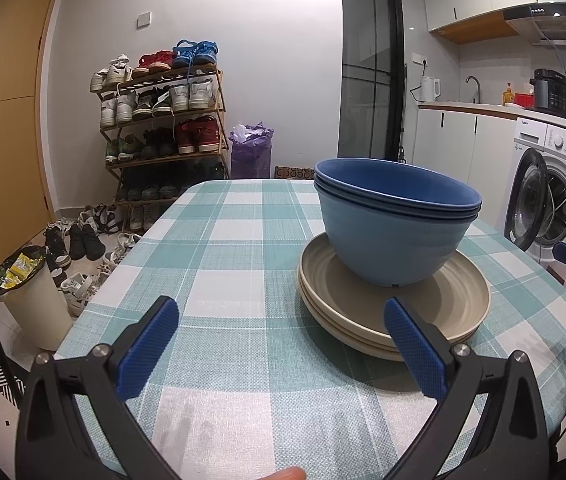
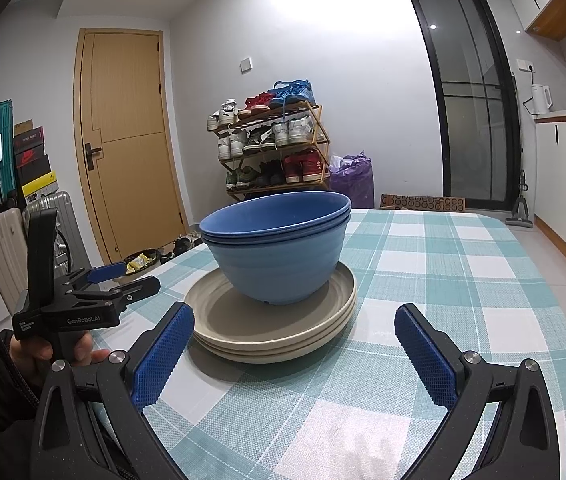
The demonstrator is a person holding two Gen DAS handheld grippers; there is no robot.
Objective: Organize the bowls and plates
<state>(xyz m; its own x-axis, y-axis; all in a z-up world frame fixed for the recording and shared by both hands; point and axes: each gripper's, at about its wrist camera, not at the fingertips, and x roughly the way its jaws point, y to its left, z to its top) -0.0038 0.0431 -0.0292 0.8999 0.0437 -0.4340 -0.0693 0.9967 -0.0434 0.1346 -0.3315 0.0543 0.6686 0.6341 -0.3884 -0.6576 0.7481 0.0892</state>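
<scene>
Bowls [image 1: 397, 224] nested on plates [image 1: 393, 312], both hand-held grippers wide, washing machine [image 1: 555, 196] only leftward view

Bare teal-and-white checked cloth-covered surface [image 2: 423, 264] lies open on every side — only the nested blue plastic bowls [image 2: 279, 248] on stacked beige round plates [image 2: 271, 328] obstruct.
</scene>
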